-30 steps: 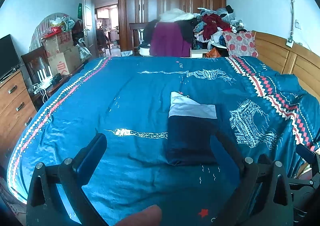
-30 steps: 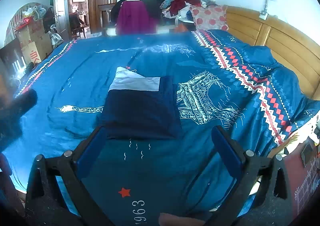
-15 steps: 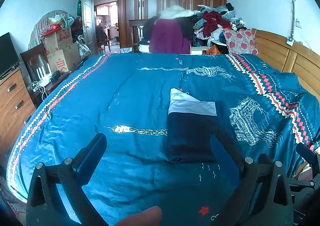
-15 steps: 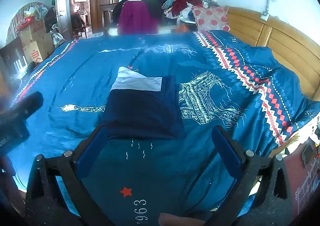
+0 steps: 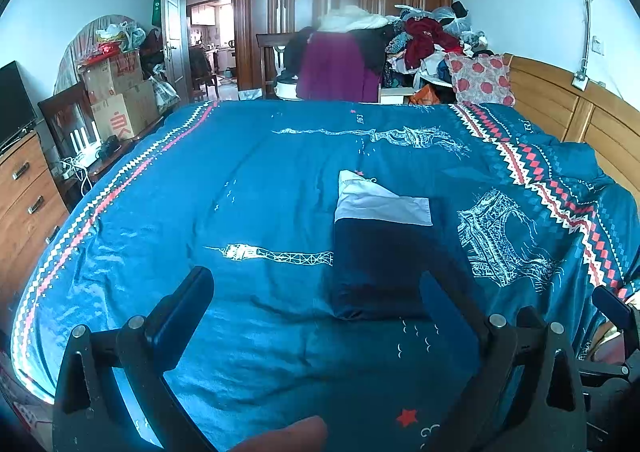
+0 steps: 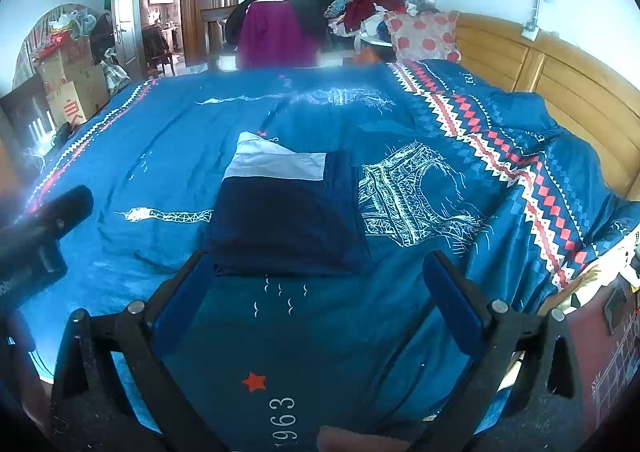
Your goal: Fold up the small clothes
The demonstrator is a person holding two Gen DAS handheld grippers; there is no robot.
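Right wrist view shows the dark navy garment with a pale grey-white band [image 6: 288, 212] already a neat flat rectangle on the blue patterned bedspread [image 6: 160, 156], so this piece looks folded; I see no other small clothes laid out. The right claw [image 6: 316, 288] hangs spread wide and empty just short of its near edge. The left claw [image 5: 316, 308] is equally spread, touching nothing.
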